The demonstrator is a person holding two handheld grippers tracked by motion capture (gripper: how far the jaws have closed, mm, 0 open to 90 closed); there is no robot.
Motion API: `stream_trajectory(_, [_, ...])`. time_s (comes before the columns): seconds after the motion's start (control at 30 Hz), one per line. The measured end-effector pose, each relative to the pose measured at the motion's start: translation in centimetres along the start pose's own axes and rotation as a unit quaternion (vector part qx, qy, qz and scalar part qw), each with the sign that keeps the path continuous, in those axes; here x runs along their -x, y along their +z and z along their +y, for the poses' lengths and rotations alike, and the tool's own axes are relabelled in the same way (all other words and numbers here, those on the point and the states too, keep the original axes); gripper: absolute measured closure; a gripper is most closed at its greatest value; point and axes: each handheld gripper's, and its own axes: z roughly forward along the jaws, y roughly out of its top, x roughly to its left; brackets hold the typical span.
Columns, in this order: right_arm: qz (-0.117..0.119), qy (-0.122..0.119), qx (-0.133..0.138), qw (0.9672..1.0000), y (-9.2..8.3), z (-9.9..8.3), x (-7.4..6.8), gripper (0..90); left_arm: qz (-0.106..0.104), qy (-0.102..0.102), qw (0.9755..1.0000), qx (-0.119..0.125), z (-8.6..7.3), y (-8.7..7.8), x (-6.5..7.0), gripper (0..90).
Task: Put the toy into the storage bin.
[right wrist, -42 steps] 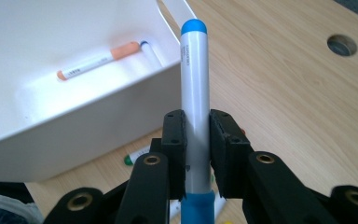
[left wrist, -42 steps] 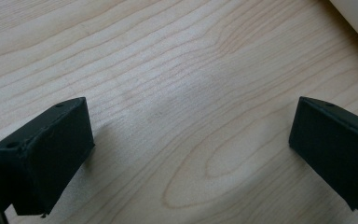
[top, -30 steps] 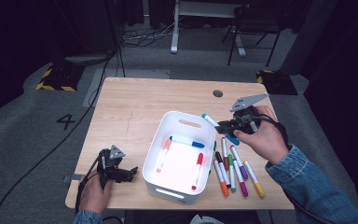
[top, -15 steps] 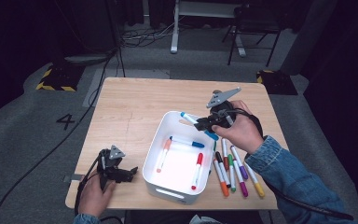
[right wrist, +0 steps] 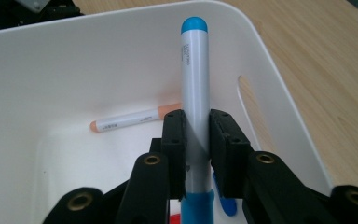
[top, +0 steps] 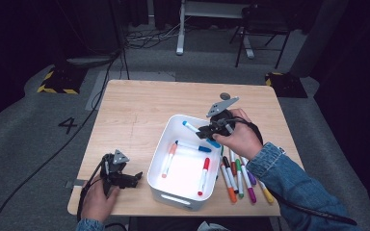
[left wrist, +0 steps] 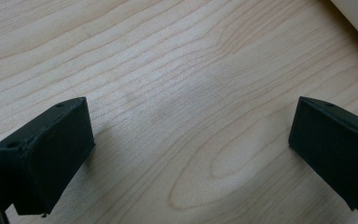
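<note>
Nearest, the left gripper (top: 134,179) rests on the wooden table (top: 139,108), jaws wide apart on nothing. Beyond it, the right gripper (right wrist: 196,140), clamped on a light-blue marker (right wrist: 195,84), has swung in from the loose markers (top: 238,175) and now hangs over the white bin (top: 171,192). Judging by that, a drop beside the peach marker (right wrist: 135,118) comes next.

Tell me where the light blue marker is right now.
In the high view, the light blue marker is clamped in the right gripper, held over the far right corner of the white bin, above the dark blue marker lying inside.
</note>
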Motion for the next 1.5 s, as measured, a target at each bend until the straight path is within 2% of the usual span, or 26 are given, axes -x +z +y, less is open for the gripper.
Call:
stream_trajectory(0.07, [0.000, -0.009, -0.005, 0.9999, 0.4, -0.1, -0.1, 76.9, 0.000, 0.000, 1.0000, 0.000, 0.0, 0.0, 0.0, 0.1])
stream_trajectory(0.6, [-0.001, -0.028, -0.053, 0.9982, 2.9, -0.9, -0.9, 76.8, -0.001, 0.001, 1.0000, -0.001, 0.0, 0.0, 0.0, 0.1])
stream_trajectory(0.87, [-0.010, -0.052, -0.068, 0.9963, 3.8, -1.0, -1.0, 75.9, 0.001, 0.001, 1.0000, 0.000, 0.0, 0.0, 0.0, 0.1])
stream_trajectory(0.9, [-0.007, -0.047, -0.067, 0.9967, 4.1, -1.0, -1.1, 61.7, 0.001, 0.001, 1.0000, 0.001, 0.0, 0.0, 0.0, 0.1])
stream_trajectory(1.0, [-0.003, -0.046, -0.063, 0.9969, 4.1, -1.0, -1.3, 58.3, 0.001, 0.002, 1.0000, 0.000, 0.0, 0.0, 0.0, 0.1])
stream_trajectory(1.03, [-0.009, -0.053, -0.056, 0.9970, 3.7, -1.1, -1.4, 54.9, 0.001, 0.002, 1.0000, 0.000, 0.0, 0.0, 0.0, 0.1])
stream_trajectory(1.2, [-0.018, -0.047, -0.020, 0.9985, 1.2, -1.4, -1.4, 52.6, 0.002, 0.003, 1.0000, -0.001, 0.0, -0.1, 0.0, 0.1])
stream_trajectory(1.33, [-0.025, -0.035, -0.004, 0.9991, -0.6, -2.1, -1.2, 51.7, -0.001, 0.002, 1.0000, -0.001, 0.0, -0.1, 0.0, 0.1])
stream_trajectory(1.5, [-0.044, -0.008, 0.012, 0.9989, -3.6, -3.8, -0.8, 52.3, 0.002, 0.003, 1.0000, -0.001, 0.0, -0.1, 0.0, 0.1])
